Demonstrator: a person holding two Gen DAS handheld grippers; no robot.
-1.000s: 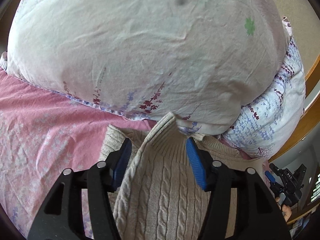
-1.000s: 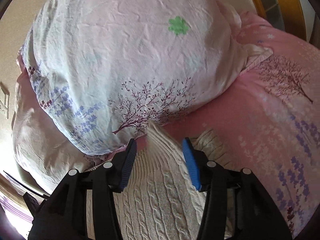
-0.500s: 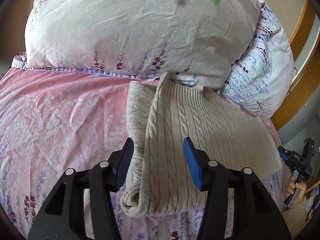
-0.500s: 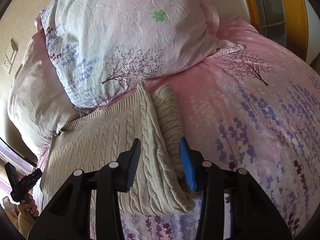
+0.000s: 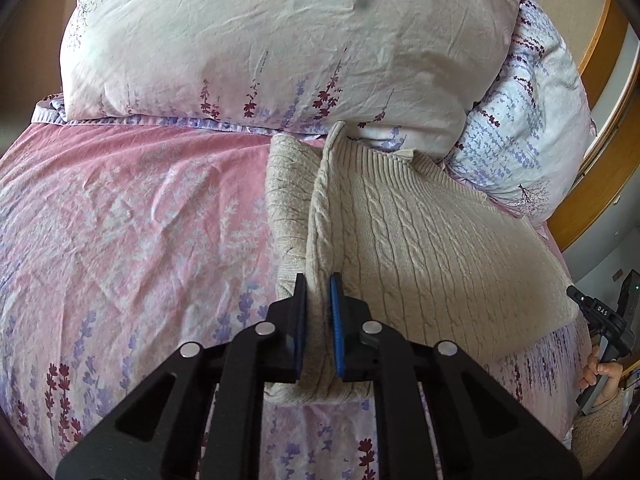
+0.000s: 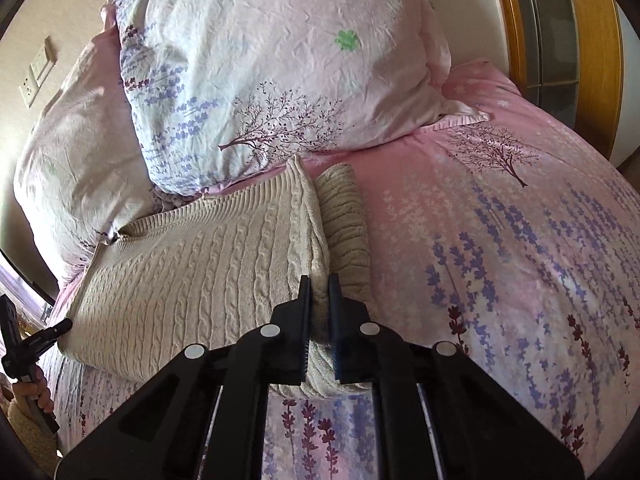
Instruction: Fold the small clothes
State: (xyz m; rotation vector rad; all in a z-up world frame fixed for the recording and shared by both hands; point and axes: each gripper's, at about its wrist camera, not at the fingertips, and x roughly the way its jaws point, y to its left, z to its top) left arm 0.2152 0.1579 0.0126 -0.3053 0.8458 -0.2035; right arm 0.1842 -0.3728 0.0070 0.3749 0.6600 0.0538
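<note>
A cream cable-knit sweater (image 5: 432, 248) lies on the bed, on a pink floral bedspread (image 5: 132, 216), with its far ribbed edge touching the 2 floral pillows at the head. The larger, paler pillow (image 5: 280, 40) sits in front; the second pillow (image 5: 536, 128), with blue sprigs, shows behind it toward the wooden headboard (image 5: 600, 48).

One side of the sweater is doubled over, so a raised fold runs from the pillows toward the near edge, with a narrower strip of knit lying just beside it on the bedspread.

The left claw (image 5: 318, 316) has just been closing, and its blue pads now pinch the near end of that raised fold, the knit bunched between them. The right claw (image 6: 319, 312) has likewise just been closing and now grips a knitted ridge at the near edge of the sweater, cloth squeezed between its pads.

From the left wrist view, the right claw's black frame shows at the far right edge, held in a hand (image 5: 604, 374). From the right wrist view, the hand (image 6: 38, 390) holding the left claw shows at the lower left. A wall socket plate (image 6: 38, 72) sits on the wall beyond the pillows.
</note>
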